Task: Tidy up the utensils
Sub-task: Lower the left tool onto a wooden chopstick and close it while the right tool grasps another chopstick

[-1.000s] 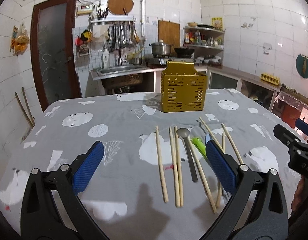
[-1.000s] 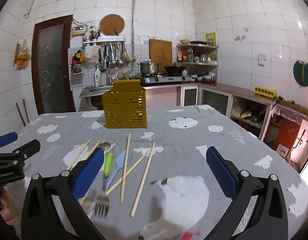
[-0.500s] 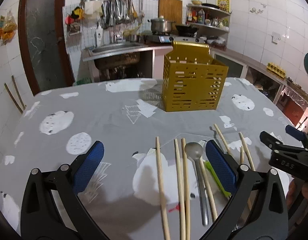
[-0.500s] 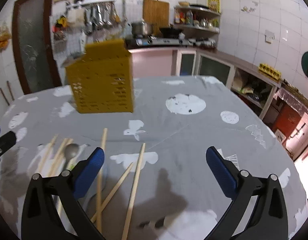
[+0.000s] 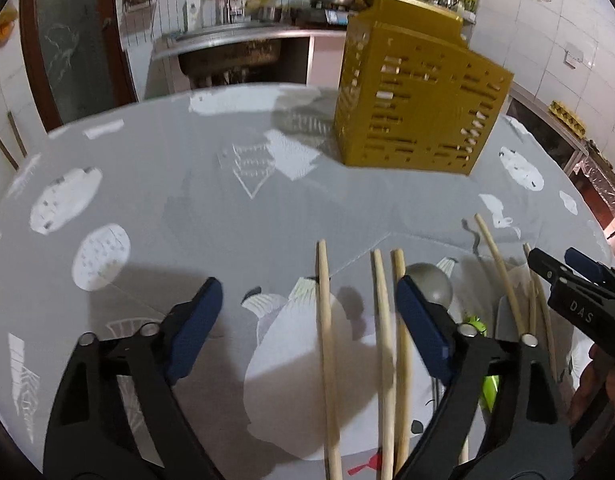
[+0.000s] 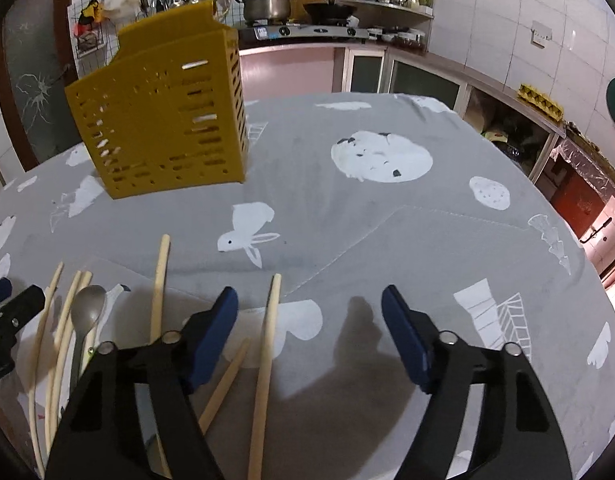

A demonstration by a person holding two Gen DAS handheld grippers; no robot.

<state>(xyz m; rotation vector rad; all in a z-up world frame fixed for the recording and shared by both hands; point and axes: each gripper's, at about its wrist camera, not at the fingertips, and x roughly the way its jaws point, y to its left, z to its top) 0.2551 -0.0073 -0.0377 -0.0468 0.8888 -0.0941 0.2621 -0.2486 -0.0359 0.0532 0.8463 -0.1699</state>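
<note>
A yellow slotted utensil holder (image 5: 419, 100) stands upright at the far side of the table; it also shows in the right wrist view (image 6: 163, 120). Several wooden chopsticks (image 5: 327, 344) lie on the grey cloth with a metal spoon (image 5: 431, 286) and a green-handled utensil (image 5: 487, 380). My left gripper (image 5: 307, 320) is open low over the leftmost chopsticks. My right gripper (image 6: 309, 320) is open above the rightmost chopstick (image 6: 265, 364); the spoon (image 6: 87, 316) lies to its left. Each gripper shows at the edge of the other's view (image 5: 575, 300).
The table carries a grey cloth with white prints (image 6: 381, 156). Behind it are a sink counter (image 5: 227, 40), a stove with a pot (image 6: 267, 6) and shelves. A dark door (image 5: 67, 40) stands at the back left.
Both grippers have moved forward and down towards the utensils, and their jaws have narrowed but stay open. The holder looms larger. Nothing has been picked up.
</note>
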